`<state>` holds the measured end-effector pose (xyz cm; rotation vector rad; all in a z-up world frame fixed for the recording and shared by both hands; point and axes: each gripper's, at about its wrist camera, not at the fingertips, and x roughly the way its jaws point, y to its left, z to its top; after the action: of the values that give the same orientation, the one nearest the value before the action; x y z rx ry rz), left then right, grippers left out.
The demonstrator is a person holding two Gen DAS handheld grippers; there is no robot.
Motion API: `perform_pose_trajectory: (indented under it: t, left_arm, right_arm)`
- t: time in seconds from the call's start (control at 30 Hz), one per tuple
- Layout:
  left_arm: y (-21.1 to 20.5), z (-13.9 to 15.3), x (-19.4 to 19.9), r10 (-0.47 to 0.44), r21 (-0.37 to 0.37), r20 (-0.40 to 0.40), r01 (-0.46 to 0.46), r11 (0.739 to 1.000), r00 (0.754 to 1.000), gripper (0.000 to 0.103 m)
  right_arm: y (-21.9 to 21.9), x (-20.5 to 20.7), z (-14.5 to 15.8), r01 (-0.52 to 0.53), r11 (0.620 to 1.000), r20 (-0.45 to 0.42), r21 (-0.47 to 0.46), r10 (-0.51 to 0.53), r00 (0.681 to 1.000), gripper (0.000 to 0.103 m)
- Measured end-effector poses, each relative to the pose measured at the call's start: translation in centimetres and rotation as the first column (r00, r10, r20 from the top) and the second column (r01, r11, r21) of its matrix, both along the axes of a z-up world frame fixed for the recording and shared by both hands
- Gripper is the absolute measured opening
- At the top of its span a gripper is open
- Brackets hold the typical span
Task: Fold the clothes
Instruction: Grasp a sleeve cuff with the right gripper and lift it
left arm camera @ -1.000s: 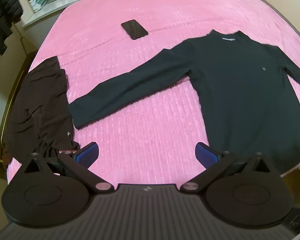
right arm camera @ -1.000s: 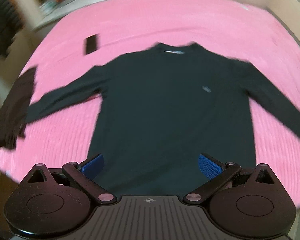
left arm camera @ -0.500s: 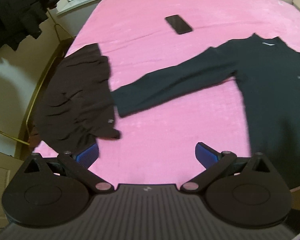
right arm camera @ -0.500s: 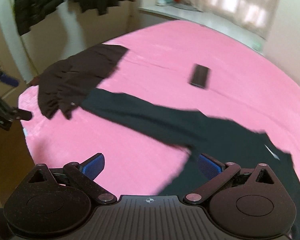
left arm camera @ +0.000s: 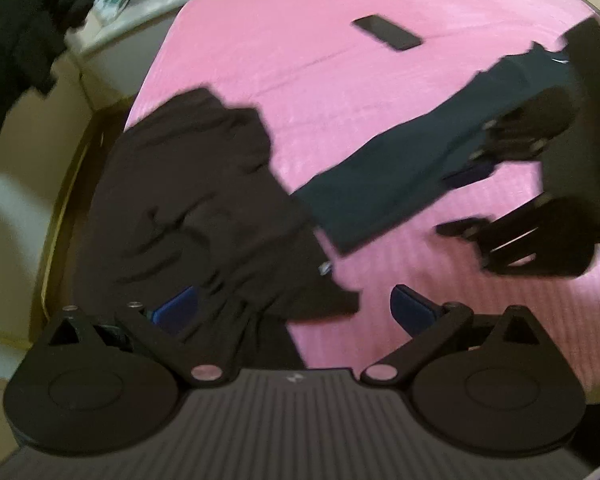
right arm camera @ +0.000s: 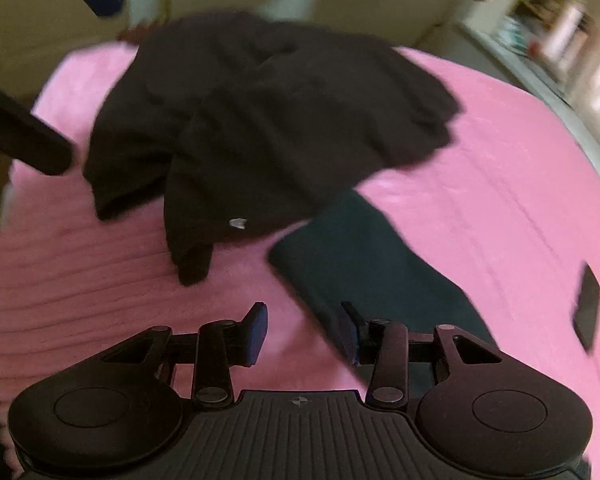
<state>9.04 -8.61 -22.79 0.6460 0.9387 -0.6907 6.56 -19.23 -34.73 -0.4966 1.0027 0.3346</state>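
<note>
Now my right tool [right arm camera: 302, 330], jaws just narrowing with nothing yet pinched, reaches the dark shirt's sleeve [right arm camera: 364, 252] near the bed's [right arm camera: 480, 152] left edge; next it must pinch the cuff, while my left tool [left arm camera: 294, 306] hangs spread.

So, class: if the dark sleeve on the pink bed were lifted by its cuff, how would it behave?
Probably floppy: the sleeve lies flat on the bed. Likely light, being thin cloth. It may drag rather than slide on the ribbed cover.
</note>
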Motion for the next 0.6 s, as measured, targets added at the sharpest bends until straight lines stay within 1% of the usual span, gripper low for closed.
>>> perform_pose_trajectory:
  t: [0.07,0.1,0.17,0.2,0.27,0.3,0.33,0.43,0.5,0.57,0.6]
  left_arm:
    - [1.4,-1.6,1.0,0.032,0.0,-0.028,-0.032,0.999,0.999,0.101]
    - [2.1,-2.4,1.5,0.049,0.0,-0.043,-0.049,0.999,0.998,0.101]
    - [3.3,-3.4,2.1,0.074,0.002,-0.062,-0.074,0.997,0.995,0.101]
    - [3.7,-3.7,2.2,0.085,0.004,-0.069,-0.085,0.996,0.994,0.101]
    - [4.4,-4.1,2.5,0.104,0.002,-0.089,-0.104,0.995,0.991,0.101]
    - [4.7,-4.2,2.6,0.112,0.0,-0.1,-0.113,0.994,0.989,0.101]
    - [4.9,-4.3,2.7,0.117,-0.001,-0.111,-0.118,0.993,0.987,0.101]
    - [4.8,-4.3,2.4,0.097,0.003,-0.126,-0.097,0.995,0.987,0.101]
    - [4.1,-4.0,2.2,0.074,-0.004,-0.128,-0.075,0.997,0.989,0.101]
    - [3.1,-3.5,2.1,0.051,-0.021,-0.127,-0.054,0.998,0.991,0.101]
    - [2.6,-3.2,2.0,0.039,-0.03,-0.126,-0.043,0.999,0.991,0.101]
  right_arm:
    - [0.5,1.2,-1.9,-0.027,0.999,-0.008,-0.038,0.027,1.0,0.042]
    - [0.5,1.7,-2.6,-0.031,0.999,-0.014,-0.043,0.031,0.999,0.042]
    - [0.4,2.4,-2.9,-0.035,0.998,-0.005,-0.044,0.035,0.999,0.042]
    - [0.4,2.7,-3.0,-0.036,0.998,-0.002,-0.044,0.036,0.999,0.035]
    - [0.2,3.4,-2.8,-0.022,1.0,-0.018,-0.019,0.022,1.0,0.014]
    - [0.0,3.7,-2.6,-0.012,1.0,-0.027,-0.005,0.012,1.0,0.005]
    - [-0.3,3.9,-2.3,0.005,1.0,-0.033,0.009,-0.005,0.999,0.004]
    - [-2.0,4.2,0.2,0.072,0.994,-0.007,0.079,-0.071,0.997,0.004]
    - [-4.1,4.2,2.8,0.143,0.976,0.033,0.167,-0.151,0.988,0.004]
    - [-7.3,4.0,6.0,0.237,0.93,0.074,0.279,-0.267,0.961,0.004]
    - [-9.4,3.6,7.9,0.286,0.898,0.098,0.333,-0.335,0.937,0.004]
